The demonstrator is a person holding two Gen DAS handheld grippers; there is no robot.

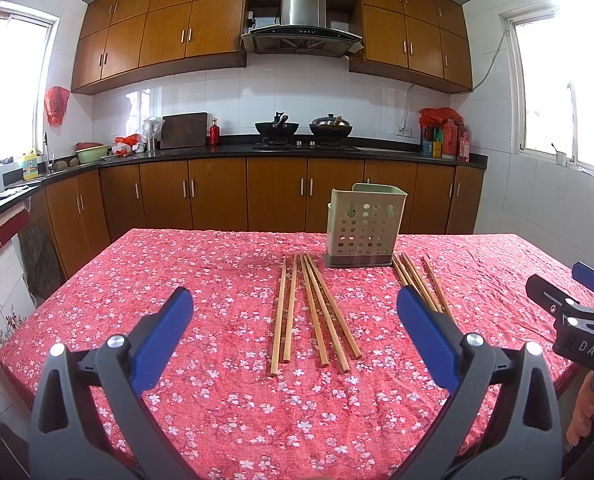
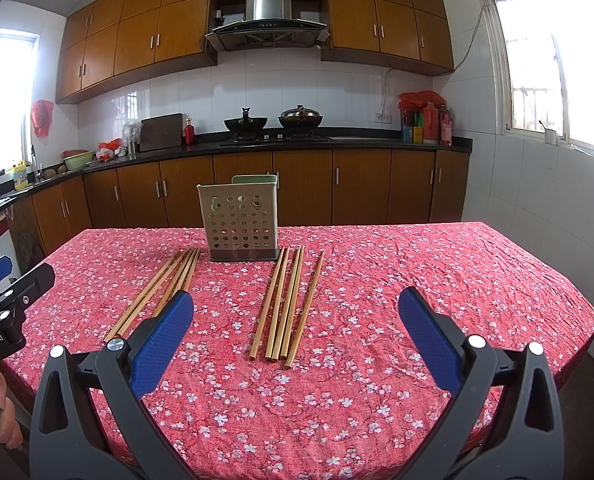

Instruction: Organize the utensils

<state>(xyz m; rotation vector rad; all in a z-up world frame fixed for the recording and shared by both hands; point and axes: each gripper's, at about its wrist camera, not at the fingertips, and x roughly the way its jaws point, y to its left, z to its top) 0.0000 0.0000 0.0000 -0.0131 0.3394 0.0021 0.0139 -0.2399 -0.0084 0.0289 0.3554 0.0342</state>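
The left tongs (image 1: pixel 295 316) and the right tongs (image 2: pixel 295 316) both stand spread wide with nothing between the blue pads, hovering over the near edge of the tabletop (image 1: pixel 217 400). Ahead of the left tongs lies one bundle of wooden chopsticks (image 1: pixel 313 316); ahead of the right tongs lies a second bundle (image 2: pixel 287 304). Between the bundles, toward the far edge, stands a perforated utensil holder (image 2: pixel 241 222), upright on the flowered red cloth (image 2: pixel 377 380).

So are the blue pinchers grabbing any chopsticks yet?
Apart. Both wrist views show the left gripper and right gripper wide open above the tablecloth, with the chopsticks lying untouched.
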